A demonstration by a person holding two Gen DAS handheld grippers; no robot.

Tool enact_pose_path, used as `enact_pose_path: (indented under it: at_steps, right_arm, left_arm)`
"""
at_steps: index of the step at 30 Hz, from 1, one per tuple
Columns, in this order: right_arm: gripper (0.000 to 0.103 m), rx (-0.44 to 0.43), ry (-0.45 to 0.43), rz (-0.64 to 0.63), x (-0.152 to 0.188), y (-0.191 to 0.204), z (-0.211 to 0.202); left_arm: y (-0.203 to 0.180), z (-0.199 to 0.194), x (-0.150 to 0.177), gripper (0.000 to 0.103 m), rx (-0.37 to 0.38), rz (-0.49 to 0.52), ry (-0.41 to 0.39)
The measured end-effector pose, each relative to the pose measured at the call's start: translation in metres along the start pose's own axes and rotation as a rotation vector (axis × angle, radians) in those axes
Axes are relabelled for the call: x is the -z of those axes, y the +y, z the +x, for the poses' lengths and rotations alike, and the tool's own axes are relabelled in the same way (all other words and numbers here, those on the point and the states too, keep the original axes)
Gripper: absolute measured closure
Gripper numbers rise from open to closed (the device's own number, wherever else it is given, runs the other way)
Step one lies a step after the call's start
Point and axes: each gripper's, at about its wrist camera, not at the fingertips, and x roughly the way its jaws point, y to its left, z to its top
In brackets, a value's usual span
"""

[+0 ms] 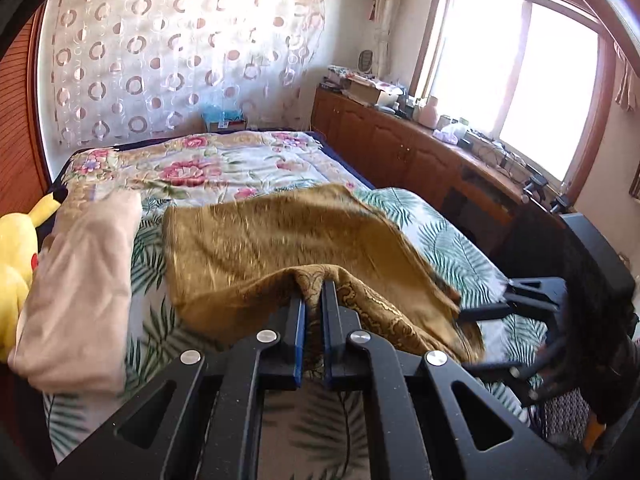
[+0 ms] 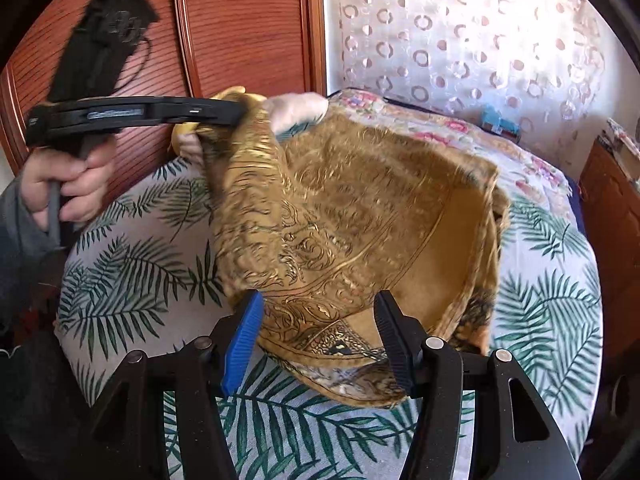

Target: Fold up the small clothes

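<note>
While right gripper (image 2: pixel 320 336) spread, cloth (image 2: pixel 360 220) clamped left

Yellow plush (image 1: pixel 16 264) cut off; garment (image 1: pixel 280 240) motion-blurred.

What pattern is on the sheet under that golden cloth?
Green palm fronds on a white bed sheet, clearest in the right wrist view.

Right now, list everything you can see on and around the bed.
gold garment: one, mustard with gold pattern, mid-bed, one edge lifted
pink cloth: one, pale pink, left of the garment
plush toy: one, yellow, bed's left edge
bedsheet: one, white with green palm leaves
quilt: one, floral, far end
cabinet: one, brown wood, cluttered top, under window
left hand-held gripper: shut on the garment's edge
right hand-held gripper: open, around the garment's near edge
</note>
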Motion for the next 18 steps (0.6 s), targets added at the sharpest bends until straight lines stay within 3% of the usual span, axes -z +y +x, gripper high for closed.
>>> enact_pose_path:
  at_steps: [9,18]
  right_arm:
    - [0.043,0.002,-0.009,0.023,-0.002,-0.007,-0.007]
    - [0.043,-0.003,0.081,0.006,-0.009,-0.016,0.024]
  left_arm:
    - [0.012,0.027,-0.021,0.095,-0.002,-0.030,0.014]
    - [0.034,0.045,-0.028,0.095,0.007,-0.087,0.028]
